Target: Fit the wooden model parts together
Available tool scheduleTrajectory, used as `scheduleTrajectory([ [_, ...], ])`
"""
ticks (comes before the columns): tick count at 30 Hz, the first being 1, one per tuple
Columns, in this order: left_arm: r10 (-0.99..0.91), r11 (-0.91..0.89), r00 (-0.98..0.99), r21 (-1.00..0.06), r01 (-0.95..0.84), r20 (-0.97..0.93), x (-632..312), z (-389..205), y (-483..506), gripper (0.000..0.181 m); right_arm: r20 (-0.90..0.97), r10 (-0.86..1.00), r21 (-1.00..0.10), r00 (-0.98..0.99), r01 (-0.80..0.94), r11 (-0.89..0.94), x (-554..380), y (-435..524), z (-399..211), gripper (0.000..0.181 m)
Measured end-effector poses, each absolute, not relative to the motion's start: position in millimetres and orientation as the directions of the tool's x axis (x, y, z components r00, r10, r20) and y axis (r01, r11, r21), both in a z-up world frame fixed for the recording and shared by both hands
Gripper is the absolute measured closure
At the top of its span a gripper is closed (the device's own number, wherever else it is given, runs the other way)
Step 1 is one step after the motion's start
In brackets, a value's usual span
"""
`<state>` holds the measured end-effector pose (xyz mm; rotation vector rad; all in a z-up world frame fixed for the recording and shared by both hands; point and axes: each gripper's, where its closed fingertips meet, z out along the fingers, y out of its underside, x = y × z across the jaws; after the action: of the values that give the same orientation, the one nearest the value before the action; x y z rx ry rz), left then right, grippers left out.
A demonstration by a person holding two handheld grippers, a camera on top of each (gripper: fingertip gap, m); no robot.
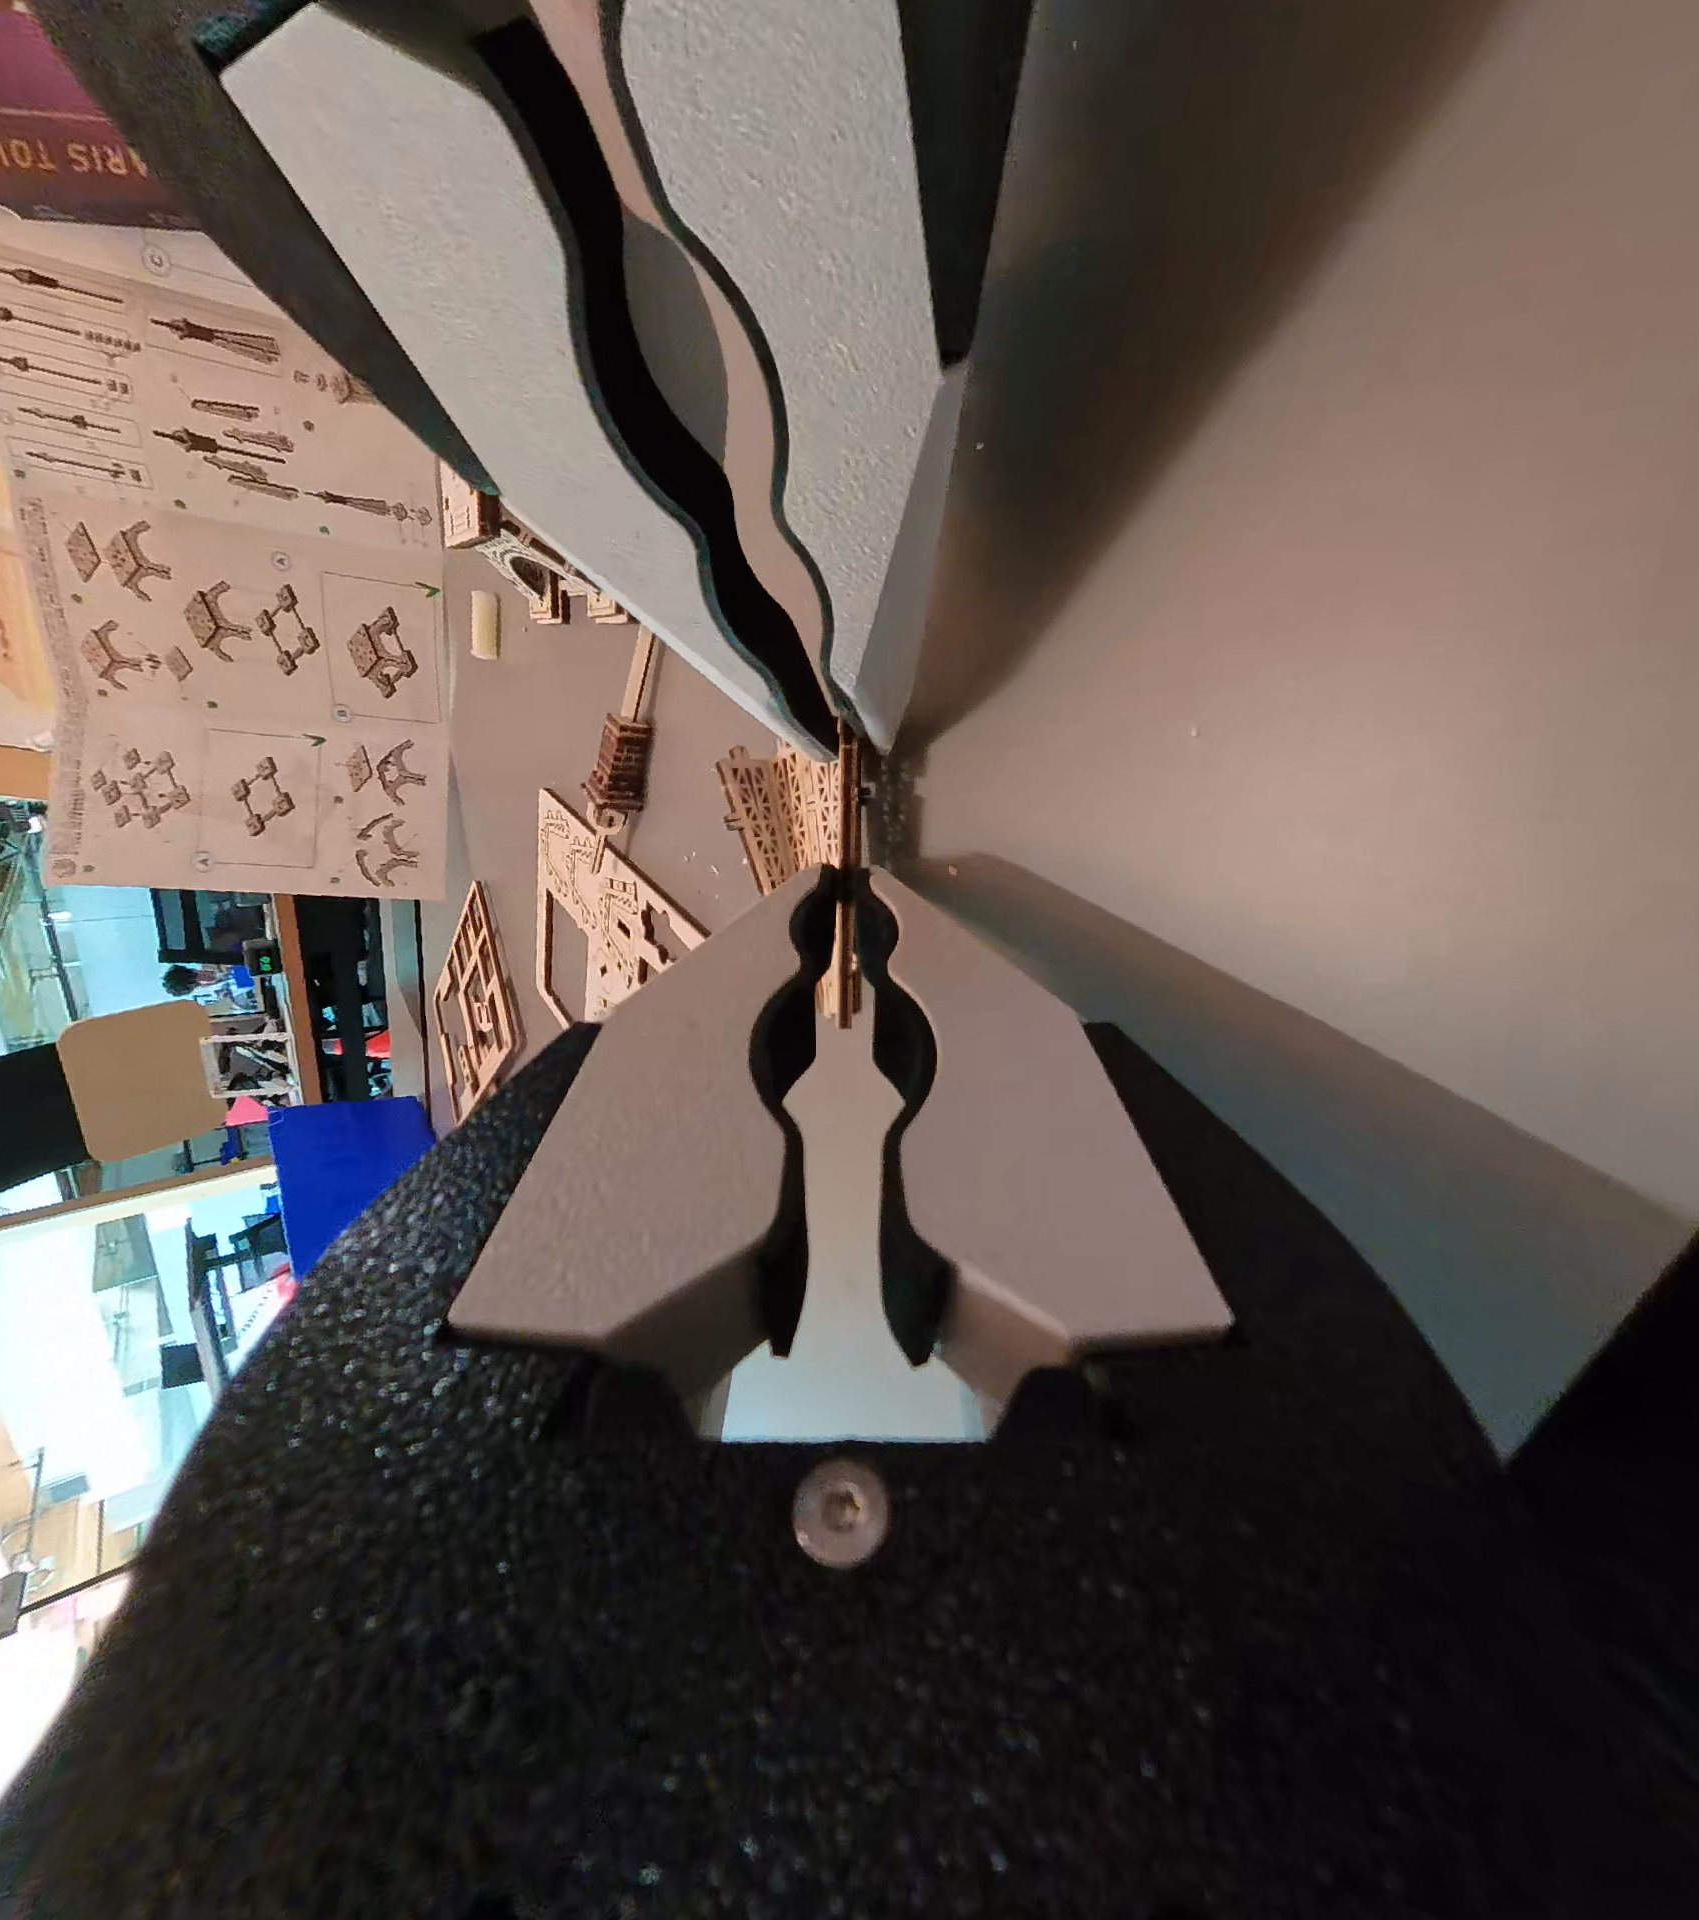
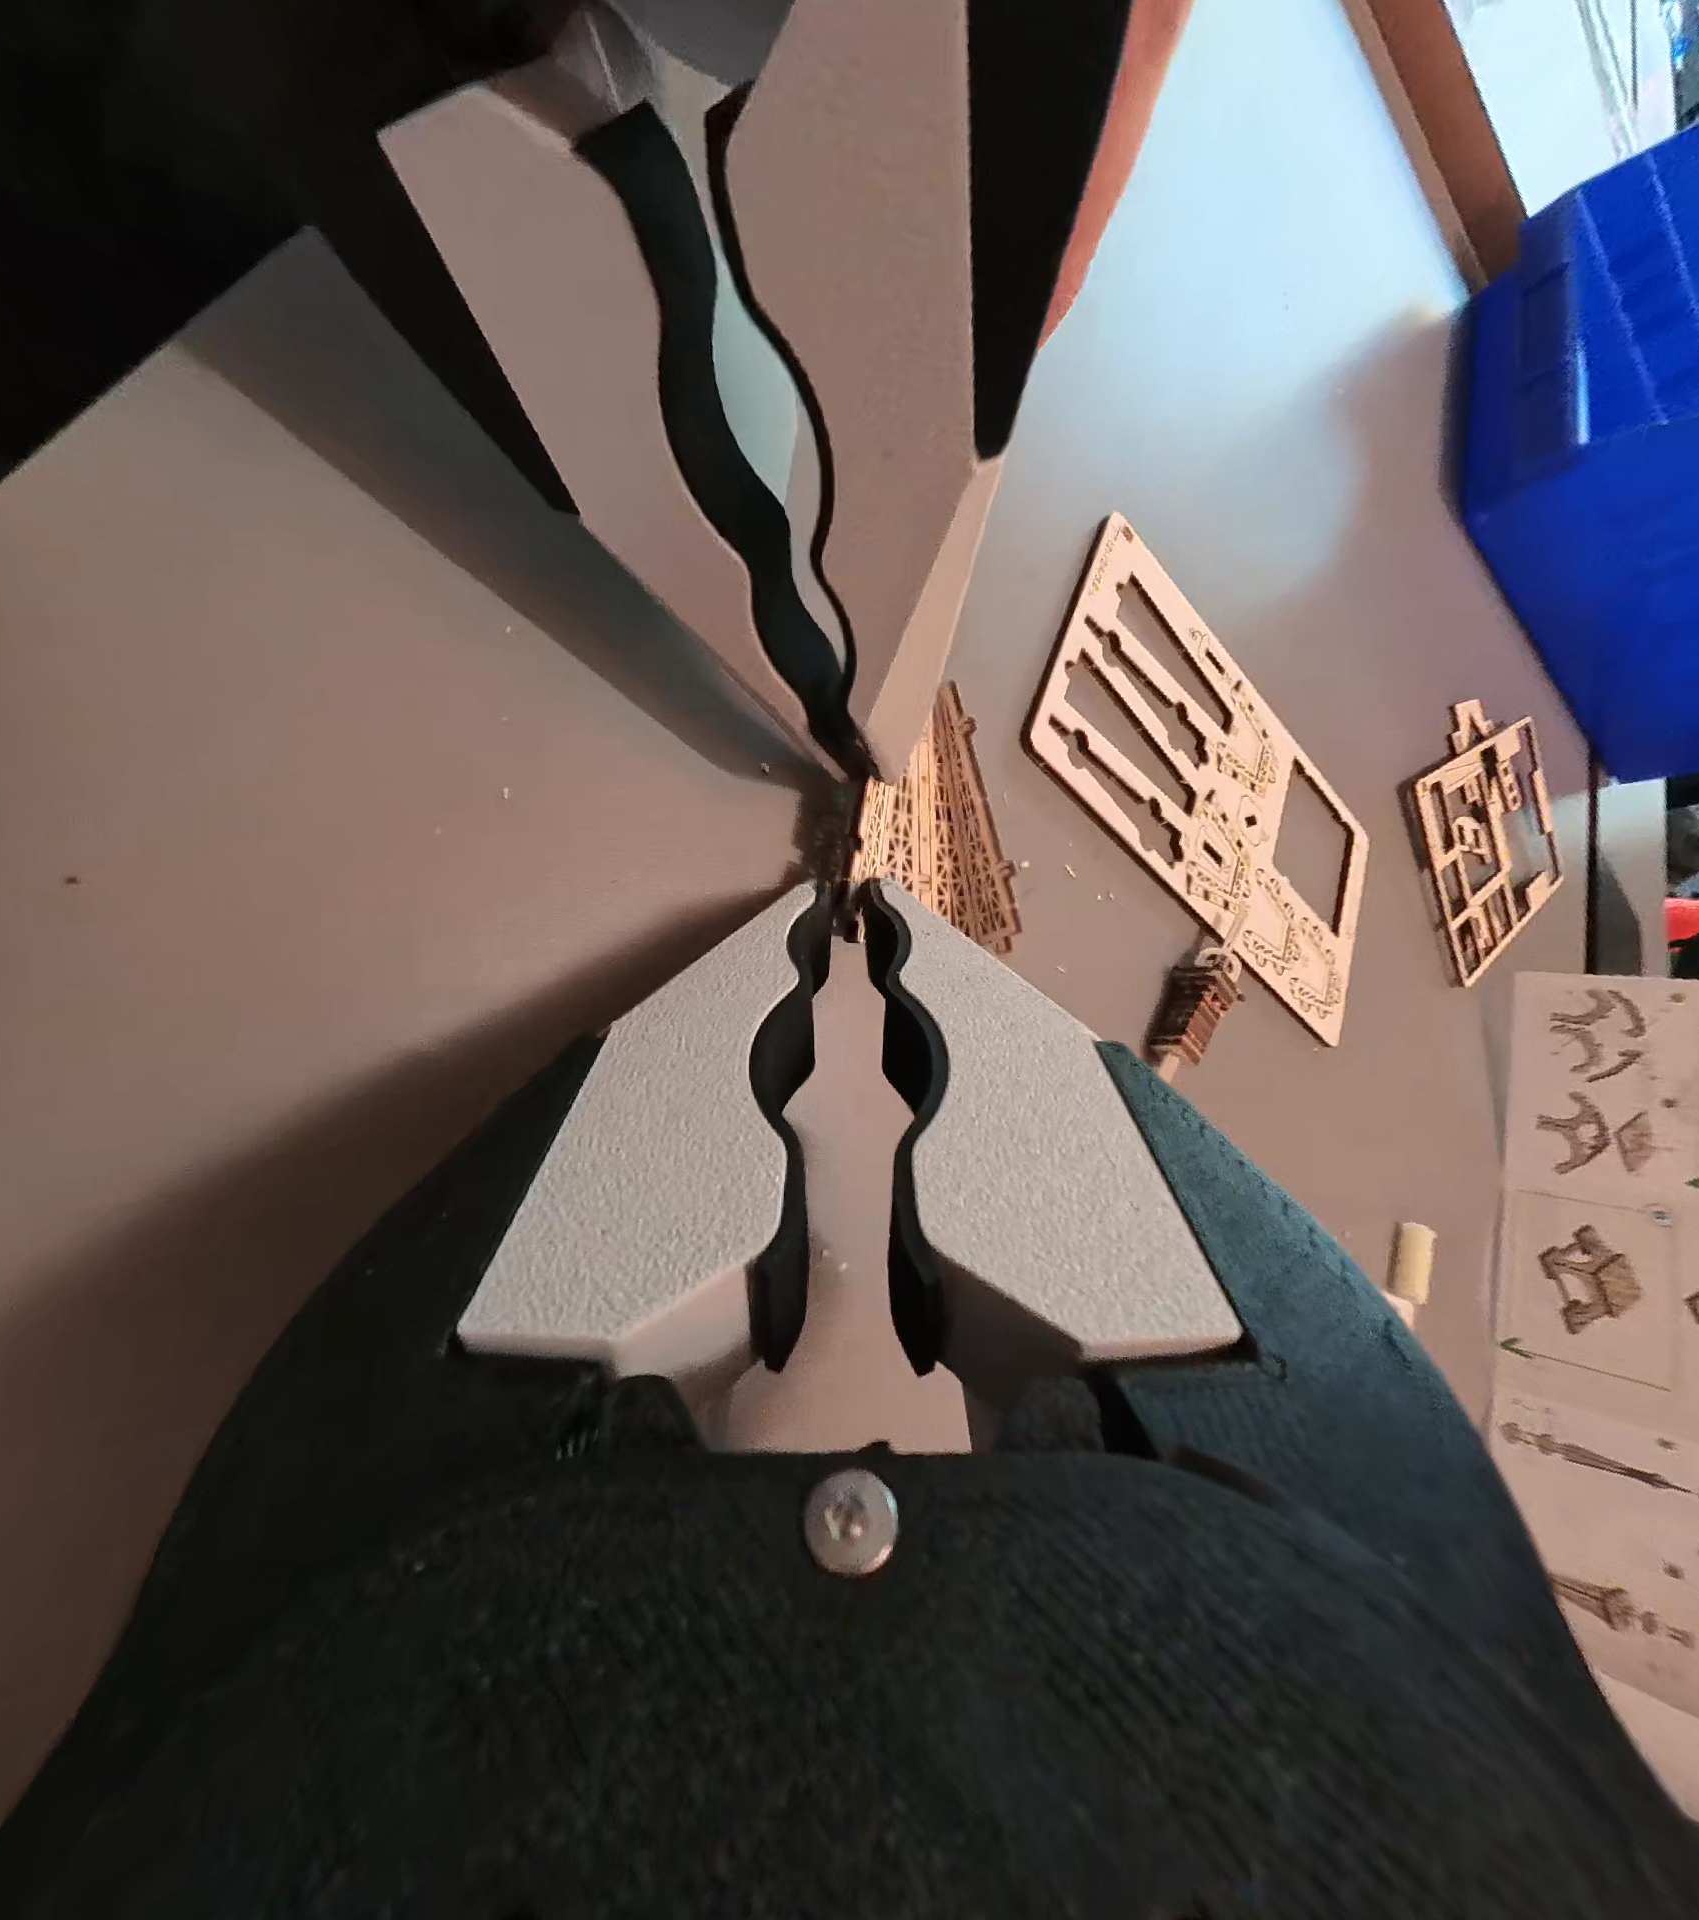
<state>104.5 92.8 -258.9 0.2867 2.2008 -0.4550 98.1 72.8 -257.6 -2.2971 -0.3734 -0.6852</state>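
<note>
Wooden lattice part (image 1: 847, 821) pinched between both tools' tips.

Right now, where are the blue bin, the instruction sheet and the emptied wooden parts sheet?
blue bin (image 2: 1645, 499), right wrist view, its front wall.
instruction sheet (image 1: 232, 582), left wrist view, middle of the page.
emptied wooden parts sheet (image 2: 1198, 779), right wrist view, its central strip.

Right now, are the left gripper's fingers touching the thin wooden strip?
Touching. The left wrist view shows the left gripper with its fingers pinched on the thin wooden strip, seen edge-on, with no gap visible at the tips.
</note>
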Motion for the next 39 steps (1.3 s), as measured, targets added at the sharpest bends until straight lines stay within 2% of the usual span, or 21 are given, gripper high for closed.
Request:
scheduleTrajectory([
  [5, 0.010, 0.896, -0.683, -0.297, 0.331, -0.731, 103, -257, 99, 0.170, 0.615, 0.077, -0.498, 0.785, 0.462, -0.734, 102, 74, -257, 0.179],
  [7, -0.061, 0.870, -0.750, -0.403, 0.283, -0.659, 104, -253, 103, 0.170, 0.621, 0.077, -0.497, 0.780, 0.468, -0.730, 101, 76, -256, 0.179],
  [11, -0.277, 0.699, -0.878, -0.709, 0.096, -0.391, 115, -228, 107, 0.171, 0.656, 0.088, -0.469, 0.750, 0.496, -0.731, 102, 76, -255, 0.179],
  [13, -0.351, 0.611, -0.908, -0.791, -0.038, -0.228, 128, -221, 110, 0.168, 0.665, 0.096, -0.457, 0.740, 0.506, -0.732, 102, 77, -255, 0.180],
  [16, -0.356, 0.586, -0.931, -0.795, -0.158, -0.077, 142, -227, 109, 0.166, 0.692, 0.113, -0.423, 0.713, 0.527, -0.737, 103, 78, -255, 0.180],
  [20, -0.287, 0.663, -0.958, -0.723, -0.194, -0.007, 140, -253, 103, 0.171, 0.718, 0.127, -0.392, 0.685, 0.549, -0.738, 104, 79, -254, 0.180],
  [22, -0.256, 0.664, -0.966, -0.722, -0.194, 0.025, 135, -257, 98, 0.179, 0.723, 0.131, -0.388, 0.678, 0.556, -0.735, 104, 79, -254, 0.180],
  [29, -0.258, 0.689, -0.966, -0.704, -0.174, -0.015, 136, -264, 98, 0.177, 0.731, 0.157, -0.349, 0.664, 0.561, -0.751, 104, 81, -255, 0.180],
  [33, -0.288, 0.675, -0.957, -0.705, -0.218, 0.021, 136, -265, 98, 0.178, 0.738, 0.183, -0.309, 0.649, 0.567, -0.763, 103, 82, -256, 0.179],
  [36, -0.316, 0.673, -0.949, -0.701, -0.237, 0.017, 138, -265, 97, 0.178, 0.721, 0.165, -0.335, 0.673, 0.547, -0.767, 103, 85, -256, 0.179],
  [39, -0.333, 0.675, -0.943, -0.696, -0.244, 0.007, 138, -265, 98, 0.179, 0.731, 0.177, -0.317, 0.659, 0.557, -0.768, 103, 87, -256, 0.180],
])
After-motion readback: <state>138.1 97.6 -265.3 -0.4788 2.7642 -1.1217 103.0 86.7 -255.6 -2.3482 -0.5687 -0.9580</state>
